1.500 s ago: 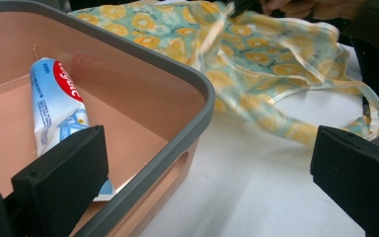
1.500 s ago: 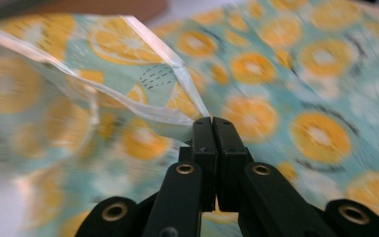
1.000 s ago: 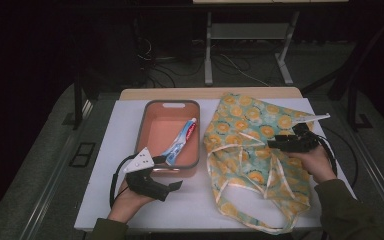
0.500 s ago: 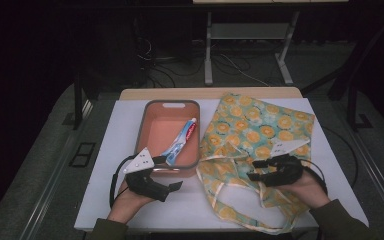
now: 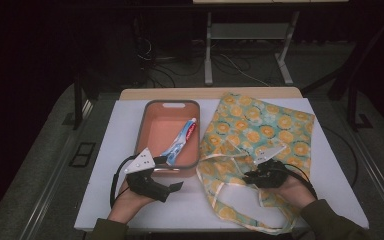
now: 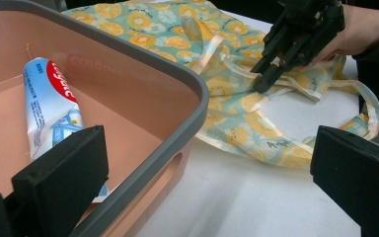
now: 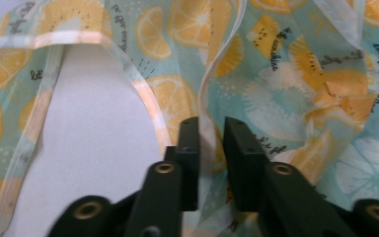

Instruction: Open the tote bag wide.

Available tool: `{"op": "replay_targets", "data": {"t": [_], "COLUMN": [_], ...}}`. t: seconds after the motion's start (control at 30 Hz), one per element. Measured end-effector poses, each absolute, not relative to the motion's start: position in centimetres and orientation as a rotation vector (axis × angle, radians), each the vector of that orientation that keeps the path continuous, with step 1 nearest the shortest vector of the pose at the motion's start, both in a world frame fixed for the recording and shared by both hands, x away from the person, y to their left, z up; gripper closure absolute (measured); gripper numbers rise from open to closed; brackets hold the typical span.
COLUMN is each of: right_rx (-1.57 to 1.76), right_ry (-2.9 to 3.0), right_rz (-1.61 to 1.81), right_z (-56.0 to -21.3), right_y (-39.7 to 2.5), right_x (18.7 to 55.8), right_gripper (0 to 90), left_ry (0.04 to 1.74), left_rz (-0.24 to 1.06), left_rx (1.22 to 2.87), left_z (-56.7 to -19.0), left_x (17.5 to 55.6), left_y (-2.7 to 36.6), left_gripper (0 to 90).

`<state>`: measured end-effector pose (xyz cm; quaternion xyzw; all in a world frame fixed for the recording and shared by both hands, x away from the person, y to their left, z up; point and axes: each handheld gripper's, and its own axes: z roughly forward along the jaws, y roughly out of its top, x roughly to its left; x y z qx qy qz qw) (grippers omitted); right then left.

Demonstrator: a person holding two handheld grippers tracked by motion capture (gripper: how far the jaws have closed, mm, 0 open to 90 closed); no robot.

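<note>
My right gripper (image 7: pixel 211 136) pinches the soft, floppy lemon-print cloth bag (image 5: pixel 260 125) at its edge, lower middle — light, slips easily; left gripper (image 6: pixel 202 173) gapes wide.

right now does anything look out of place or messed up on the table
Nothing spilled or broken. The fruit-print bag lies rumpled with its straps splayed, the right gripper pinching an edge. The toothpaste tube lies slantwise in the pink tray.

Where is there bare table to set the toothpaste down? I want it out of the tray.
Bare table lies left of the tray, and a strip runs along the near edge between the left gripper and the bag. A small patch shows inside the bag's handle loop. The right half is crowded by the bag and the right gripper.
</note>
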<state>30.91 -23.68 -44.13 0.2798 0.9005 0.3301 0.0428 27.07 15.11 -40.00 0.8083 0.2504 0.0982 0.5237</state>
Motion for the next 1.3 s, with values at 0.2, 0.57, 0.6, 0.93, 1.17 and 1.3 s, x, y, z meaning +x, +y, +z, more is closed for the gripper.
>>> {"op": "replay_targets", "data": {"t": [0.2,0.57,0.6,0.93,1.17,1.3], "right_rx": [0.896,1.009,1.026,1.132,1.132,1.125], "right_ry": [2.706,2.487,2.475,2.368,2.381,2.385], "right_rz": [1.121,1.341,1.348,1.391,1.368,1.367], "right_z": [-43.4,-40.0,-39.9,-39.8,-40.4,-40.4], "right_y": [-24.3,-26.3,-26.4,-28.1,-28.3,-28.3], "right_x": [31.5,35.3,35.7,38.1,38.3,38.2], "right_gripper": [88.9,89.0,89.0,89.0,88.9,88.9], "left_ry": [0.602,0.610,0.611,0.615,0.609,0.612], "left_rz": [0.230,0.241,0.240,0.233,0.238,0.248], "left_rx": [1.940,1.932,1.933,1.956,1.967,1.961], "left_z": [-39.9,-38.4,-38.2,-37.4,-36.7,-36.4], "left_x": [27.2,28.3,28.4,30.3,32.2,33.3], "left_y": [15.1,15.2,15.2,14.7,14.2,14.1], "left_gripper": [0.0,0.0,0.0,0.0,0.0,0.0]}}
